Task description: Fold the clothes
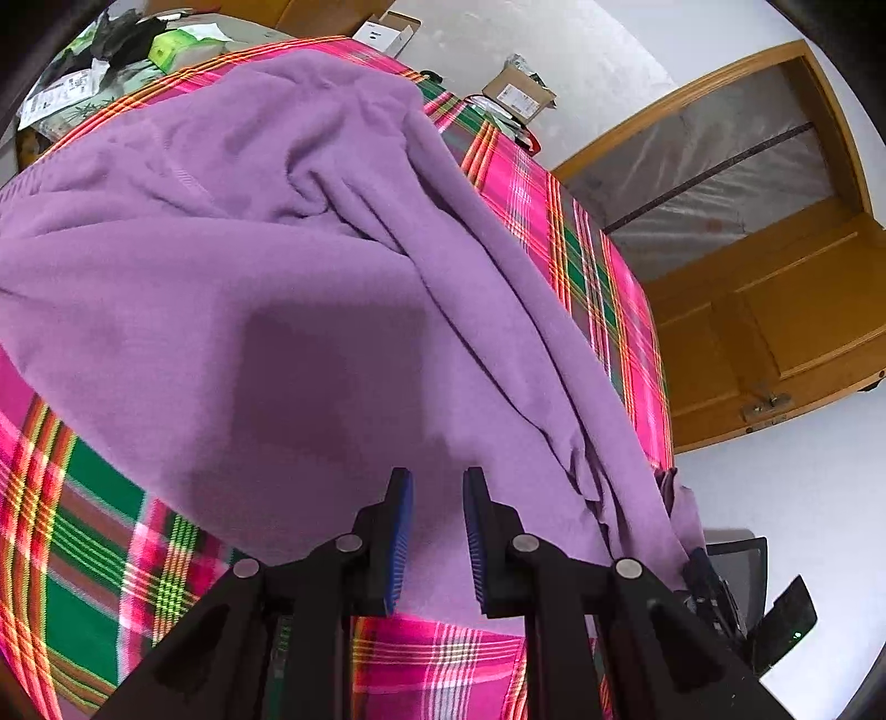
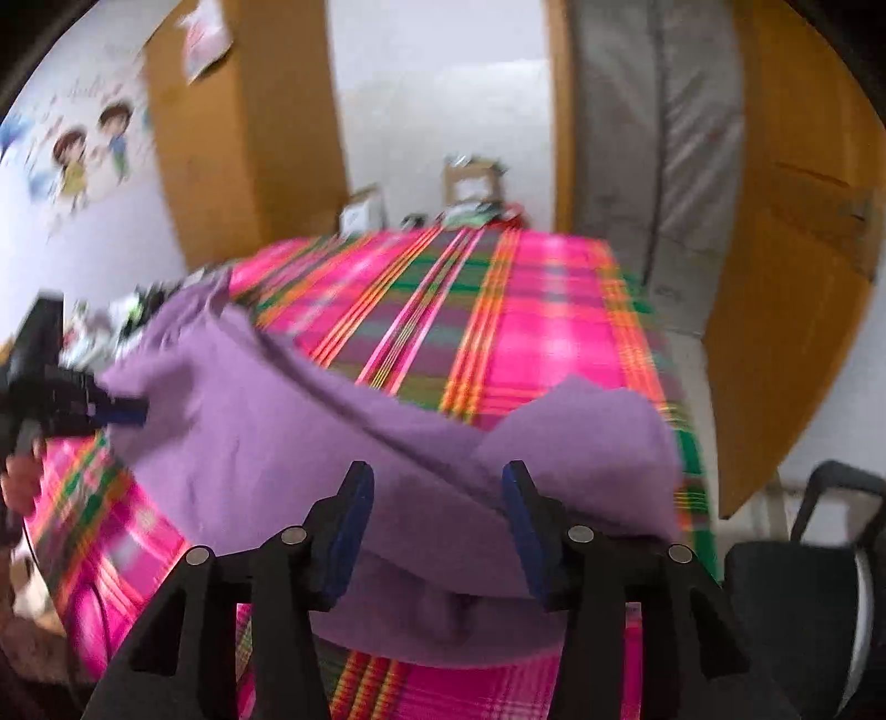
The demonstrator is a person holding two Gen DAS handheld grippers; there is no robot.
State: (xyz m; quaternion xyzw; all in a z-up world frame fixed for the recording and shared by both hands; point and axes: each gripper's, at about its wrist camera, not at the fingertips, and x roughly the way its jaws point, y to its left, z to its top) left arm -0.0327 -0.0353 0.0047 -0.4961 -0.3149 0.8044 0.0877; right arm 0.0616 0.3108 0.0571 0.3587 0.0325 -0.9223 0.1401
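A purple fleece garment (image 1: 266, 249) lies rumpled across the pink, green and orange plaid tablecloth (image 1: 83, 531). My left gripper (image 1: 437, 487) hovers just above the garment's near part with its blue-padded jaws parted and nothing between them. In the right wrist view the same garment (image 2: 266, 437) spreads from left to right, with a raised fold (image 2: 598, 426) at the right. My right gripper (image 2: 437, 482) stands open over the garment's near edge, empty. The left gripper (image 2: 119, 414) appears at the far left of that view, at the cloth's edge.
Cardboard boxes (image 1: 518, 91) and packets (image 1: 138, 50) crowd the table's far end. A wooden door (image 1: 775, 310) stands to the right. A black chair (image 2: 814, 581) sits by the table's near right corner. A hand (image 2: 22, 476) shows at the left edge.
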